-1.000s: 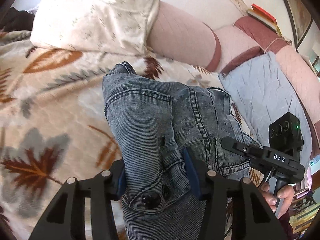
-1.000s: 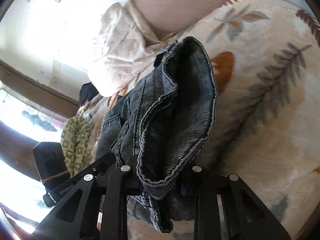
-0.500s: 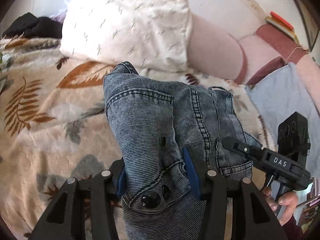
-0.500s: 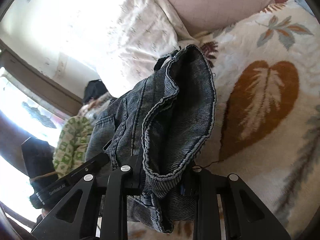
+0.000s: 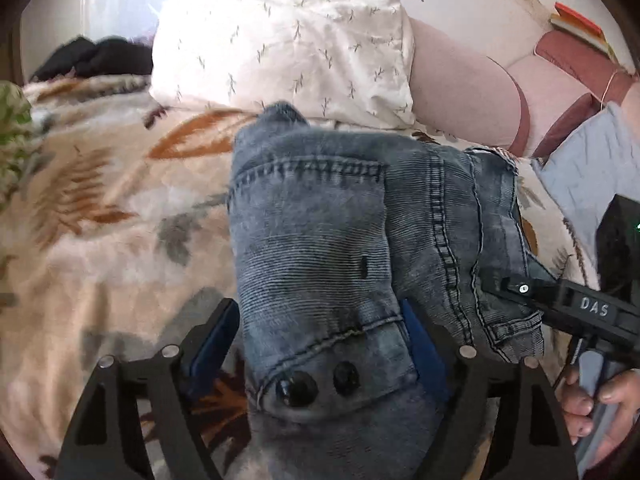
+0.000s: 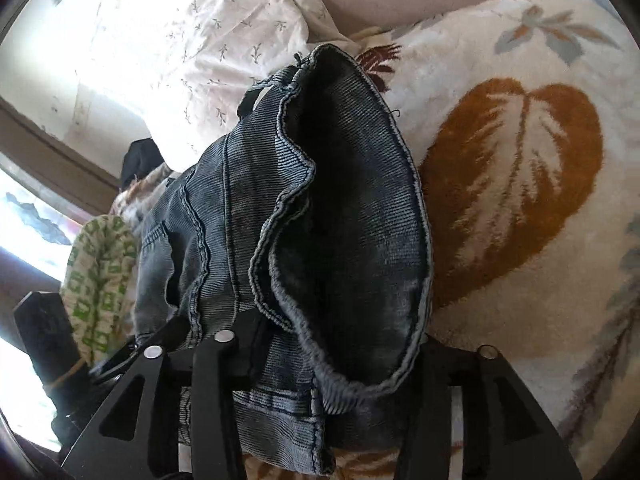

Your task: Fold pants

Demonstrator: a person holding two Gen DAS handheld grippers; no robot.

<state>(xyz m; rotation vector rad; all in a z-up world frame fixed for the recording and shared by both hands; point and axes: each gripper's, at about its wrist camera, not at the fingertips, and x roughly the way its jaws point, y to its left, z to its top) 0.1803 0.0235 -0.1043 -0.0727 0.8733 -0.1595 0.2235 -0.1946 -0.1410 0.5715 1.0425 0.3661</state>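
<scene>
Grey-blue denim pants (image 5: 340, 248) hang bunched between my two grippers above a cream leaf-print blanket (image 5: 100, 220). My left gripper (image 5: 320, 344) is shut on the waistband near its black buttons. In the left wrist view my right gripper (image 5: 520, 292) grips the pants' other side at the right. In the right wrist view my right gripper (image 6: 340, 344) is shut on a folded edge of the pants (image 6: 320, 220); the cloth hides its fingertips. The left gripper's body (image 6: 48, 344) shows at the lower left.
A white patterned pillow (image 5: 288, 40) and a pink bolster (image 5: 460, 92) lie at the bed's head. A pale blue quilt (image 5: 580, 168) lies to the right. A green-and-white cloth (image 6: 96, 280) and dark clothing (image 5: 96, 56) lie to the left.
Both grippers have carried the pants toward the pillow end of the bed. The grips have not changed.
</scene>
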